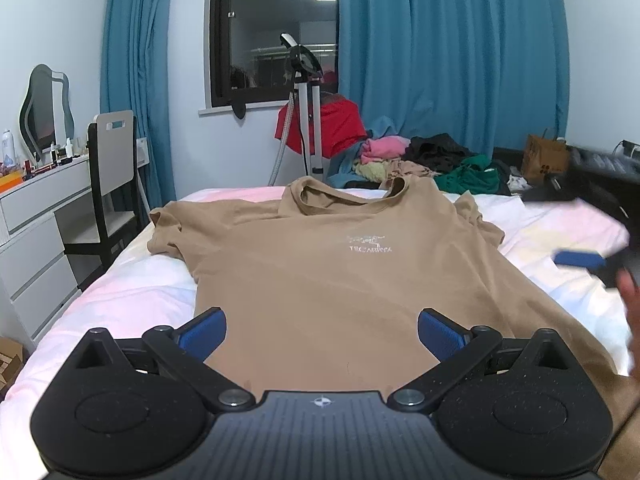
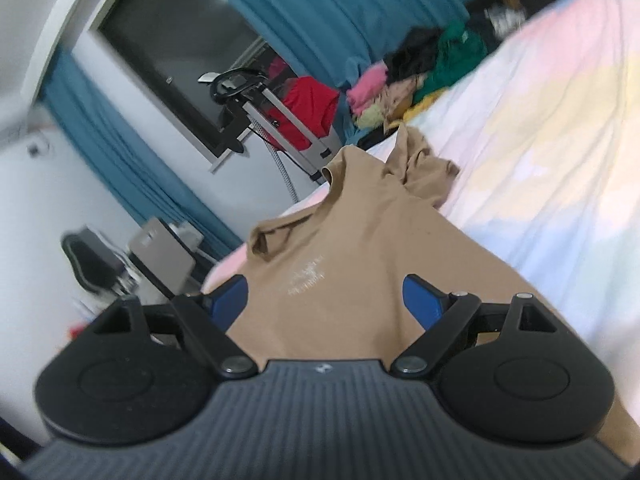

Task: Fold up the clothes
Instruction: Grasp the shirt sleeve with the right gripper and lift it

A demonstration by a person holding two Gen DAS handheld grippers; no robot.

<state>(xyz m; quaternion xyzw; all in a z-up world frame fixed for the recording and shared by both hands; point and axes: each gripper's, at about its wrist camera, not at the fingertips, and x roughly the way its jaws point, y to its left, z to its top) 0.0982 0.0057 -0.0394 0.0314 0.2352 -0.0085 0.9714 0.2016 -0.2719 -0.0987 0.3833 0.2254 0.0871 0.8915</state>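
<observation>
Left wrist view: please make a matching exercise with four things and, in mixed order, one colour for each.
Things:
1. T-shirt spread on the bed
2. curtains
3. chair back
4. garment hanging behind the stand

Colours:
A. red
B. tan
C. grey
D. teal blue

Pairs: 1-B, 2-D, 3-C, 4-A

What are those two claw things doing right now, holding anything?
Left gripper: open, holding nothing, above the tan T-shirt.
Right gripper: open, holding nothing, also over the T-shirt.
</observation>
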